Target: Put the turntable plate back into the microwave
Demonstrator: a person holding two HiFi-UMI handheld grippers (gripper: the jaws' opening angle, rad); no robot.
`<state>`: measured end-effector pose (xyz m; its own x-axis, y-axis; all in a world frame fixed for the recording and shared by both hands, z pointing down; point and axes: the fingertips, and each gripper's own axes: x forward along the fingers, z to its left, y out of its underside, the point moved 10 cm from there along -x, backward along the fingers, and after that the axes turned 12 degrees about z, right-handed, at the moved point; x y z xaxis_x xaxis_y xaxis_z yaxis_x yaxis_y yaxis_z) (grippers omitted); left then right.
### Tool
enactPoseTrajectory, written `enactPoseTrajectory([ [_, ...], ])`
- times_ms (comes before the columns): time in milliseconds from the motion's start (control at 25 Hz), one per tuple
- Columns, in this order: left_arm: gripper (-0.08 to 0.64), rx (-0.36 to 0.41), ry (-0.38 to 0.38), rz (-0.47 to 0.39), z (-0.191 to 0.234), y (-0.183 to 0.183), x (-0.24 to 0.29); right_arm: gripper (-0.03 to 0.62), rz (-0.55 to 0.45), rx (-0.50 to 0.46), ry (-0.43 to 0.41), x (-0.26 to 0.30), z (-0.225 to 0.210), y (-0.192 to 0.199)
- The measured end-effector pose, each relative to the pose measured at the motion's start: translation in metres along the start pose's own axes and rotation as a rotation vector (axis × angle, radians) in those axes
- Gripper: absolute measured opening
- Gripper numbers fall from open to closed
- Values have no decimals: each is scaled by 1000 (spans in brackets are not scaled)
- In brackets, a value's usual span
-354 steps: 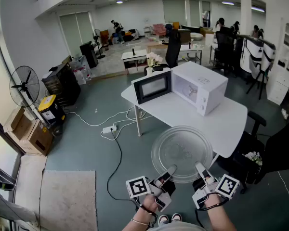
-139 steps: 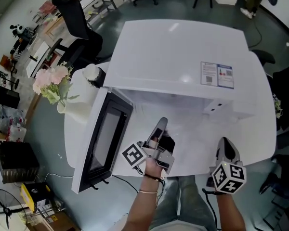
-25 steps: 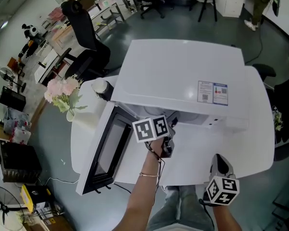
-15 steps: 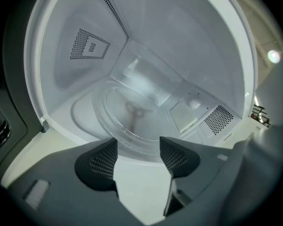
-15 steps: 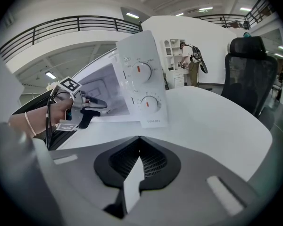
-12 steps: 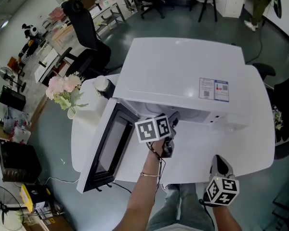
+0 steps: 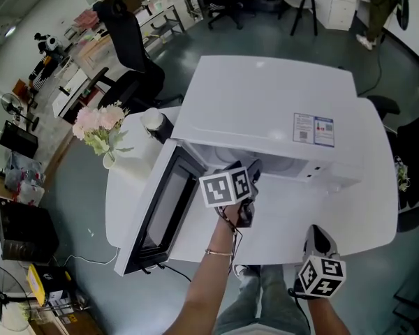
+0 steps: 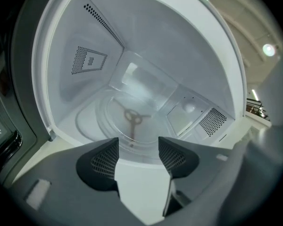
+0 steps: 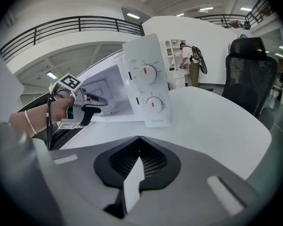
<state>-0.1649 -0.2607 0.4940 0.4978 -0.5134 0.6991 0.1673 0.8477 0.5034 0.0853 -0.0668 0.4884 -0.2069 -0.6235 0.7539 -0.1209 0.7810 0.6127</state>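
The clear glass turntable plate lies flat on the floor of the white microwave, with the three-armed hub showing through it. The oven door hangs wide open to the left. My left gripper sits at the cavity mouth, just short of the plate's front rim. Its jaws stand apart and are closing, with nothing between them. My right gripper hovers low at the table's near right edge, shut and empty. From there the left gripper is seen reaching into the oven.
The microwave stands on a white table. A vase of pink flowers and a white cup stand at the table's left, behind the door. A black office chair is beyond the table's right side.
Since the earliest frame the plate has left my grippers and lies inside the oven. Over the last second both grippers stay nearly in place; only the head view drifts slightly.
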Motion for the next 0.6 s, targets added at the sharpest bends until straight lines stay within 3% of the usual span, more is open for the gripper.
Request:
enactPoseTrajectory([
  [320, 262, 60, -60, -16, -11, 9, -24, 11, -25, -13, -4, -12, 9, -7],
  [600, 216, 93, -79, -69, -23, 29, -63, 11, -70, -43, -9, -27, 21, -24],
])
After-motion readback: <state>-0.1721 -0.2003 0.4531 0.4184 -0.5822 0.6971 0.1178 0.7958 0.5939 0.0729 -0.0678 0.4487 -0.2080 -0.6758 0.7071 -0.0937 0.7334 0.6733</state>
